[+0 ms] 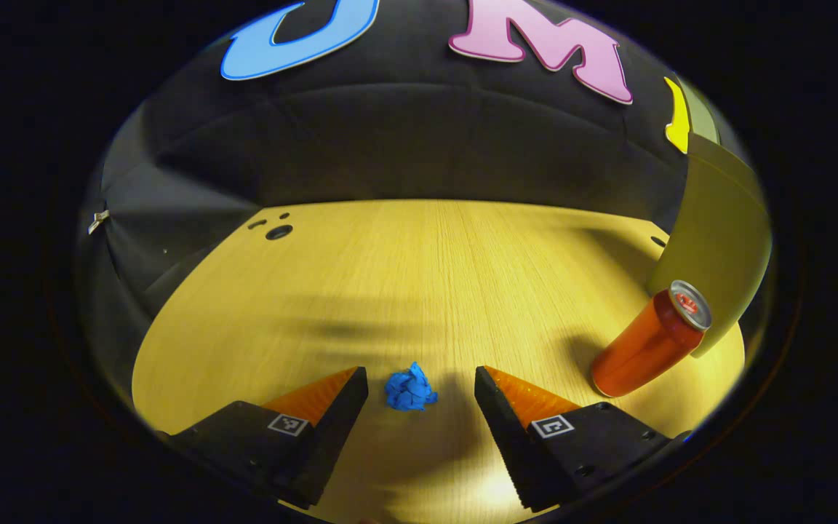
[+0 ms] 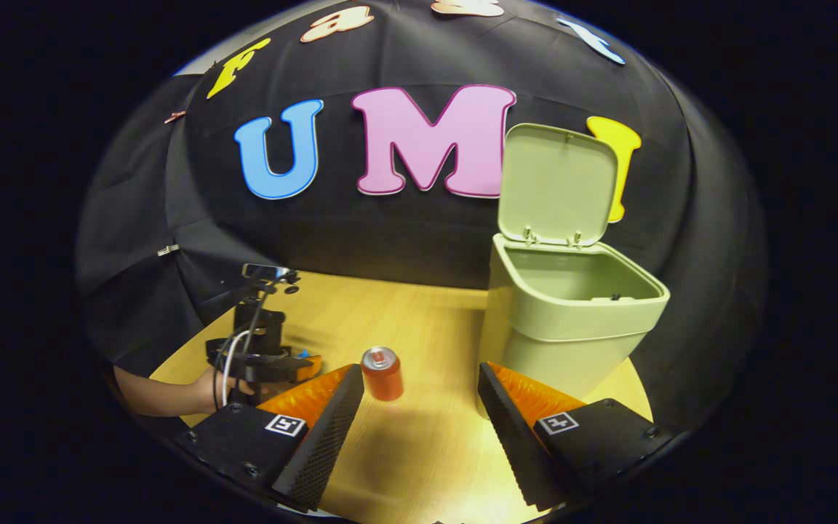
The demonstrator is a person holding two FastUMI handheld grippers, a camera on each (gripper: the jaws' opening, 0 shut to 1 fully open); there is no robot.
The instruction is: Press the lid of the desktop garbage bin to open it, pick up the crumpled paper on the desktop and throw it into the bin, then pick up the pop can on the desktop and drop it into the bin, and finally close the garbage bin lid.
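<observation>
A crumpled blue paper (image 1: 410, 388) lies on the wooden table between and just ahead of the tips of my left gripper (image 1: 421, 383), which is open and not touching it. An orange pop can (image 1: 650, 340) stands upright to its right, next to the green bin's side (image 1: 717, 233). In the right gripper view the pale green bin (image 2: 572, 320) stands at the right with its lid (image 2: 557, 185) raised upright. The can (image 2: 382, 372) stands ahead of my open right gripper (image 2: 421, 378), which holds nothing. The left gripper (image 2: 262, 364), held by a hand, sits low at the left.
The wooden table (image 1: 426, 276) runs back to the black cloth wall. Small dark holes (image 1: 278, 232) mark its far left corner. A forearm (image 2: 164, 397) reaches in from the left edge in the right gripper view.
</observation>
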